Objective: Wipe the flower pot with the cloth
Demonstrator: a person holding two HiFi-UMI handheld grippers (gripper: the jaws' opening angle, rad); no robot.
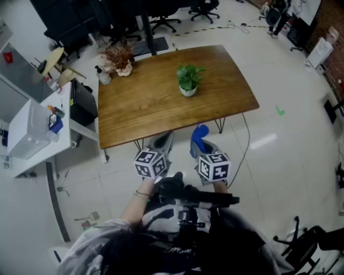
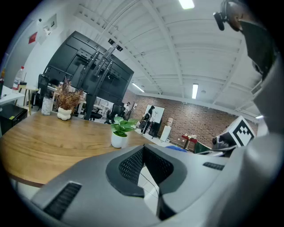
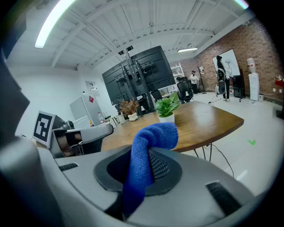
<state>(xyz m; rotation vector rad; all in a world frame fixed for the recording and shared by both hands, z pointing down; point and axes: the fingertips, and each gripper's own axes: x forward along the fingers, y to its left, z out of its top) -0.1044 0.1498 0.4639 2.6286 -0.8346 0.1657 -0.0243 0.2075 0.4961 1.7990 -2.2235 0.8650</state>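
Note:
A small white flower pot (image 1: 187, 90) with a green plant stands near the middle of the wooden table (image 1: 145, 107). Both grippers hover in front of the table's near edge, short of the pot. My right gripper (image 1: 200, 144) is shut on a blue cloth (image 1: 201, 132), which sticks up between its jaws (image 3: 148, 153). My left gripper (image 1: 161, 144) is shut with nothing in it; only a thin slit shows between its pads (image 2: 133, 166). The pot (image 2: 119, 139) lies ahead of the left gripper, and ahead and slightly right (image 3: 167, 117) of the right one.
A pot of dried brown flowers (image 1: 120, 60) and a small bottle (image 1: 104, 77) sit at the table's far left corner. A white side desk (image 1: 37, 134) and a black box (image 1: 83, 102) stand to the left. Office chairs (image 1: 161, 16) stand behind the table.

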